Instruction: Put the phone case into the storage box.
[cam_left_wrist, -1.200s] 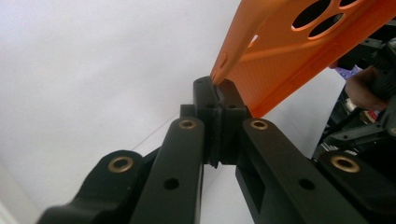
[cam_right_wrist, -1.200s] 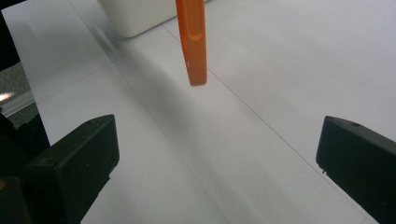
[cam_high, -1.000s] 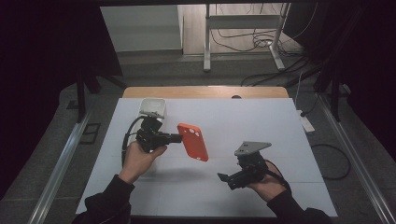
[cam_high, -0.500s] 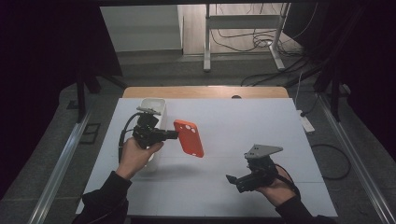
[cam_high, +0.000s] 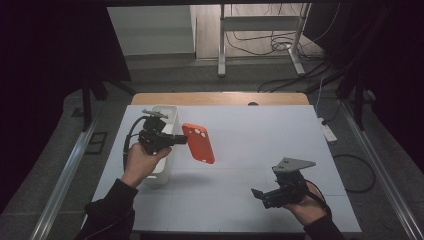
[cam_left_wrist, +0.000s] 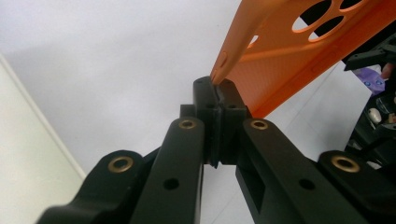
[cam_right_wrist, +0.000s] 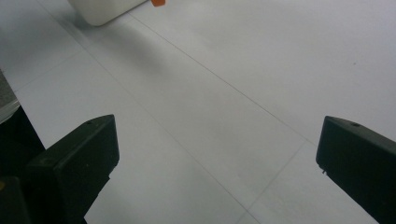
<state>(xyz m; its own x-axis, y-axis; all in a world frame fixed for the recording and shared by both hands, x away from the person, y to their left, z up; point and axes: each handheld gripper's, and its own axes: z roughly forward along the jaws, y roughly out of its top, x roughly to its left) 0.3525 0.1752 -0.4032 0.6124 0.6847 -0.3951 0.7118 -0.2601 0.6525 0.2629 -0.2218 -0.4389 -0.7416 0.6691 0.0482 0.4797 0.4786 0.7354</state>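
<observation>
Orange plastic, thin and perforated with round camera holes: the orange rectangular phone case (cam_high: 199, 143) hangs in the air above the white tabletop (cam_high: 260, 150), pinched at one edge by the left tongs (cam_high: 181, 139). In the left gripper view the jaws of the left tongs (cam_left_wrist: 215, 88) are pressed together on the case's rim, with no gap between the pads. From the high view the case's long axis runs slantwise, its upper end nearer the far side of the tabletop and its lower end tipped toward the person and to the right. Just behind the left hand (cam_high: 142, 159) stands a white rectangular plastic bin (cam_high: 167, 112). The right tongs (cam_high: 256, 193) sit low near the front right of the tabletop, well apart from the case; in the right gripper view their jaws are spread wide and grip nothing, bare white surface between them.
</observation>
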